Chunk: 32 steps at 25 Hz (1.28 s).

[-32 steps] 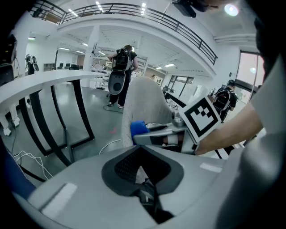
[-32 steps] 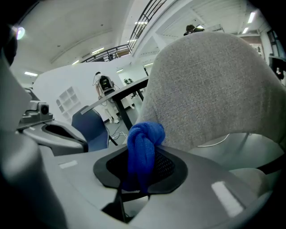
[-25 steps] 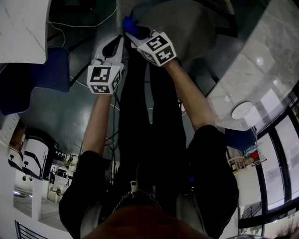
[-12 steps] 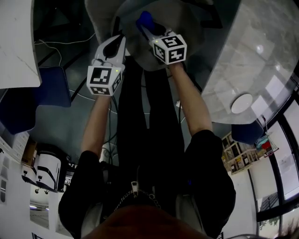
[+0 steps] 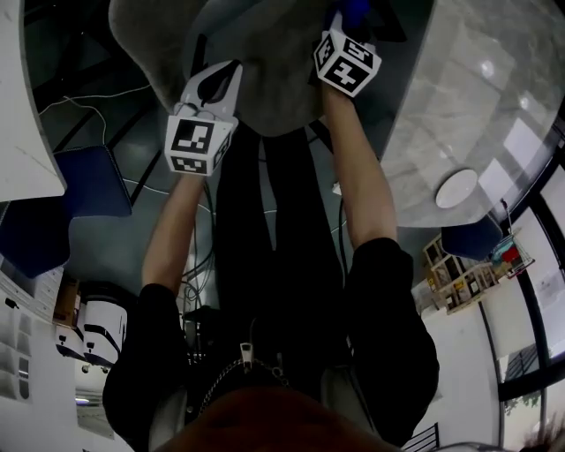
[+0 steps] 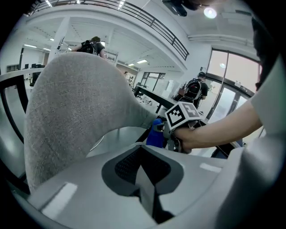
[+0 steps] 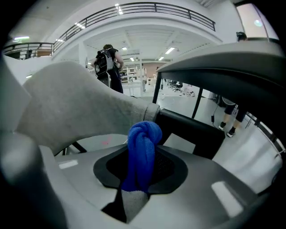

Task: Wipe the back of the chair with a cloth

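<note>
**Head view.** The right gripper (image 5: 350, 35) is at the far edge of the grey chair back (image 5: 265, 53), and the blue cloth (image 5: 355, 11) shows just beyond its marker cube. The left gripper (image 5: 214, 84) lies over the near left part of the chair back; contact cannot be confirmed. A marble counter (image 5: 459, 106) carrying a white dish (image 5: 456, 188) stands close on the right. Cables (image 5: 88, 97) trail on the floor.

**Left gripper view.** The fingers are closed together with nothing between them. The chair back rises at the left, and the cloth sits beside its lower end.

**Right gripper view.** The fingers are clamped on the bunched cloth, which is near the fabric where it meets a black frame bar (image 7: 192, 129).

**Assessment.** A wiping pass appears to be in hand. The next move calls for pressing the cloth onto the fabric and drawing it across. The counter edge and the frame bar crowd the right side.
</note>
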Available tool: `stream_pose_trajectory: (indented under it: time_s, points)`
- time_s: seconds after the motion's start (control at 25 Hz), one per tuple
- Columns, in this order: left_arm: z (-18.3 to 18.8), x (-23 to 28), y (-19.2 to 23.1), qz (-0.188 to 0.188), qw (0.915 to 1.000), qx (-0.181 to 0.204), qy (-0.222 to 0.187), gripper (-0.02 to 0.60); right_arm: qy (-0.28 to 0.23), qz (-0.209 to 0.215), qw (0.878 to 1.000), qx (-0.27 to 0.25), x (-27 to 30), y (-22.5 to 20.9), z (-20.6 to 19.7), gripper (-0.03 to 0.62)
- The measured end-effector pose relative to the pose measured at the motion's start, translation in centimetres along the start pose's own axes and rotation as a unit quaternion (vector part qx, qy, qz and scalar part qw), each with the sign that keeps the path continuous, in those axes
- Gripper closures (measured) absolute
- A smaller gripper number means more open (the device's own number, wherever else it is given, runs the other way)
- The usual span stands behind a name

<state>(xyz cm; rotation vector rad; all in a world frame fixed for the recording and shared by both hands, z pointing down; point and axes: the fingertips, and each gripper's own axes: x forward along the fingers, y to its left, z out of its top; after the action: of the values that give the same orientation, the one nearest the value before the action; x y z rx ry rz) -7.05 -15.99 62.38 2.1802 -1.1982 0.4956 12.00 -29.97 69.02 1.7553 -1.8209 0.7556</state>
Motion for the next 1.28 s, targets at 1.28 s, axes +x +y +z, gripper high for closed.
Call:
stream_pose_trajectory:
  time_s: [1.28]
  points:
    - [-1.4, -3.1, 3.4, 0.077, 0.9943, -0.069, -0.029, 0.571, 0.011, 0.111, 0.986, -0.127, 5.9, 13.7, 2.0, 0.503]
